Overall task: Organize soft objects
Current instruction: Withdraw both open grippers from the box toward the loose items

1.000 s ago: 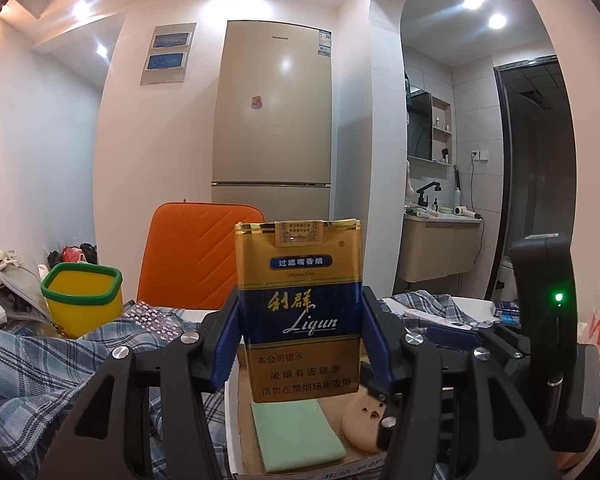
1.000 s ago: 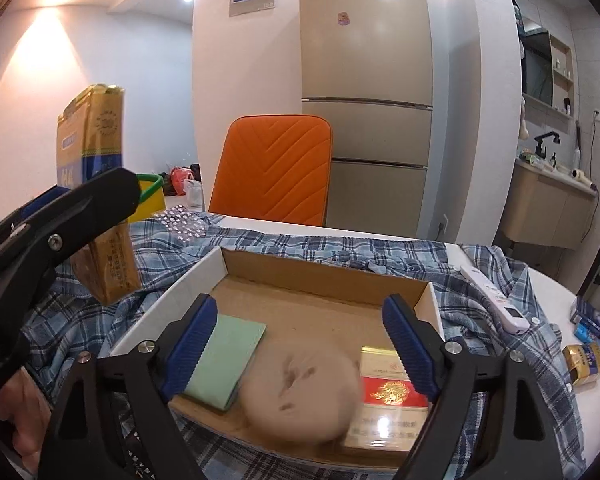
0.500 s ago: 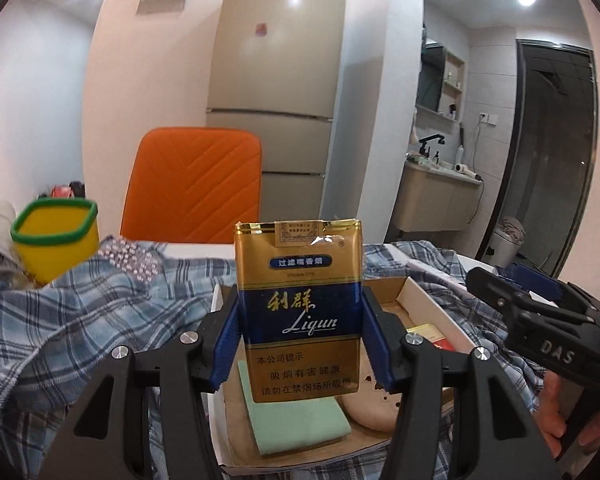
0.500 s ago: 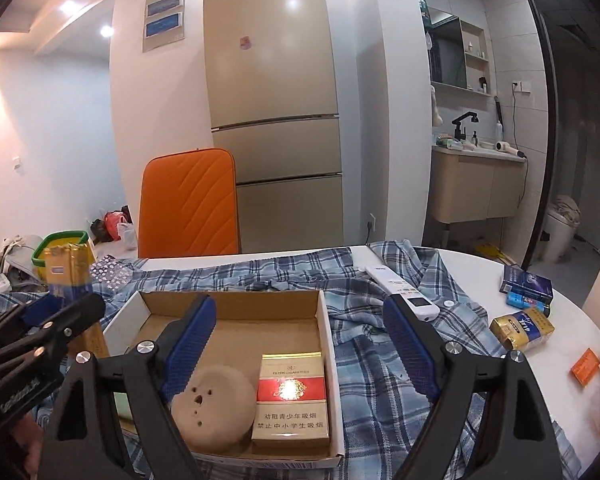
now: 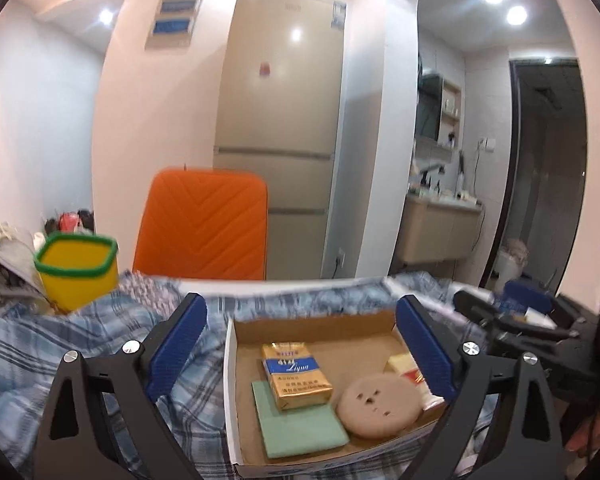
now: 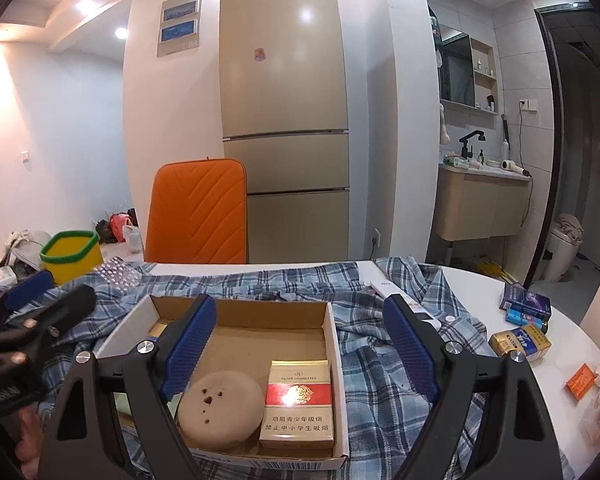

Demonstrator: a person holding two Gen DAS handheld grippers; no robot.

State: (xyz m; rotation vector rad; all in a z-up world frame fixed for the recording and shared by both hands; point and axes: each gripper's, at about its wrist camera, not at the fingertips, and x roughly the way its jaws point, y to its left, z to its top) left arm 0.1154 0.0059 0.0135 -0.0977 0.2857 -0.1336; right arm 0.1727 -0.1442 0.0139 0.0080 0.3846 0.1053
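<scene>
Inside box (image 5: pixel 312 322): two cigarette packs (image 5: pixel 296 376), one sponge (image 5: pixel 378 406), one cloth (image 5: pixel 300 426).

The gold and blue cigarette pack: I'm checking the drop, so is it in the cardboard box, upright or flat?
In the box, flat: the cigarette pack lies face up on the box floor, overlapping the green cloth.

Your right gripper (image 6: pixel 298 344) hangs over the cardboard box (image 6: pixel 338 364), jaws wide apart with nothing between them. Inside the box you see a round tan sponge (image 6: pixel 220 410) touching a red-and-white cigarette pack (image 6: pixel 298 406). The box sits on a plaid shirt (image 6: pixel 384 380) spread over the white counter (image 6: pixel 560 336). Your left gripper (image 6: pixel 32 320) shows at the left edge.
</scene>
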